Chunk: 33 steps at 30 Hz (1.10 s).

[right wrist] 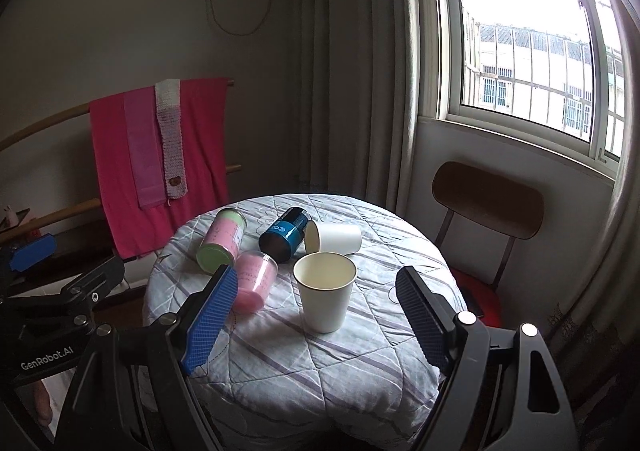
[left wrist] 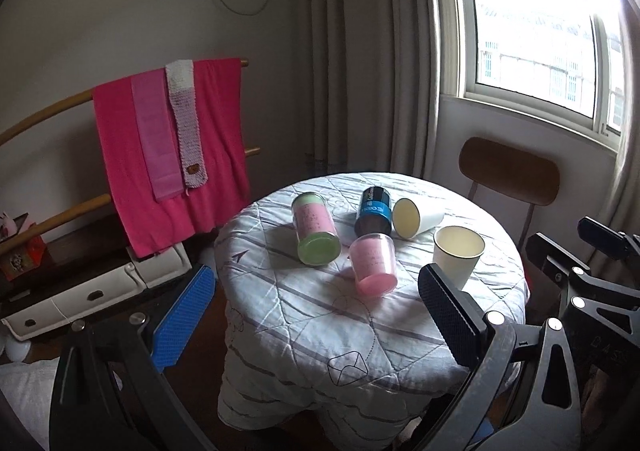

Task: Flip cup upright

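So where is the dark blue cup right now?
The dark blue cup lies on its side near the middle of the round table, between the pink-and-green cup and the tipped white paper cup, behind the upright paper cup.

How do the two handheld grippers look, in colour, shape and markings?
Both are black angular frames with silver bolts. The left gripper and right gripper each carry flat, blue, textured finger pads. White "GenRobot.AI" lettering marks the left gripper's body in the right wrist view. No cables show.

Cream cup [right wrist: 325, 296] on grey-striped white cloth [right wrist: 320, 363]; pink towel [right wrist: 192, 155]; blue-padded tongs [right wrist: 316, 319].
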### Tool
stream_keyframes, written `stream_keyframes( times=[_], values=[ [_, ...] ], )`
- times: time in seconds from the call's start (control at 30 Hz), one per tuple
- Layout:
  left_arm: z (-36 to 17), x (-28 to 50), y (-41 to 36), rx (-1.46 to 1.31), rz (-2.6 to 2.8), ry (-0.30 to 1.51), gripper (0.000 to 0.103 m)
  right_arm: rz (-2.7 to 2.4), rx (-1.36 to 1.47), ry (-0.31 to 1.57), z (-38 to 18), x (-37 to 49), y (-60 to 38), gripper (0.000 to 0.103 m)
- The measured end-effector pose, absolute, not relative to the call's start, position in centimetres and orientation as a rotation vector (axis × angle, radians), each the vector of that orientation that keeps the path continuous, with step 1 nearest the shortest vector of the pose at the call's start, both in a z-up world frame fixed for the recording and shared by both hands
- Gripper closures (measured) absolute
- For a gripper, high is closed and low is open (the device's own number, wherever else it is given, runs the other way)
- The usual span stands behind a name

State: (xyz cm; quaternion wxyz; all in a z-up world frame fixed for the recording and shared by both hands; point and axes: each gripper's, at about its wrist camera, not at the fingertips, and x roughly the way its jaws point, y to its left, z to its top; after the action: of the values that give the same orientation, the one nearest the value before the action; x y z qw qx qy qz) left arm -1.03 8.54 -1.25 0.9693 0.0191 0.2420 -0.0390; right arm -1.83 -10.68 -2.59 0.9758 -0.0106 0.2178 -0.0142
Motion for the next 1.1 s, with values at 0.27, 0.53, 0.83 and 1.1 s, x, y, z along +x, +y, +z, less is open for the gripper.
stream_keyframes(
  times=[0.27, 0.53, 0.83, 1.1],
  values=[
    [-1.2, 1.4, 7.4, 0.086, -0.143, 0.518, 0.000, -0.080, -0.002, 0.485, -2.5, -0.2, -11.1, 0.020],
    [-1.9, 3.6, 6.7, 0.103, -0.173, 0.554, 0.000, -0.099, 0.014, 0.523, -2.7, 1.0, -11.3, 0.020],
    [-2.5, 5.0, 5.9, 0.122, -0.174, 0.592, 0.000, -0.101, 0.014, 0.571, -2.8, 2.4, -11.7, 0.020],
    [-2.7, 5.6, 5.3, 0.148, -0.146, 0.597, 0.000, -0.109, -0.002, 0.598, -3.3, 3.4, -12.0, 0.020]
  ],
)
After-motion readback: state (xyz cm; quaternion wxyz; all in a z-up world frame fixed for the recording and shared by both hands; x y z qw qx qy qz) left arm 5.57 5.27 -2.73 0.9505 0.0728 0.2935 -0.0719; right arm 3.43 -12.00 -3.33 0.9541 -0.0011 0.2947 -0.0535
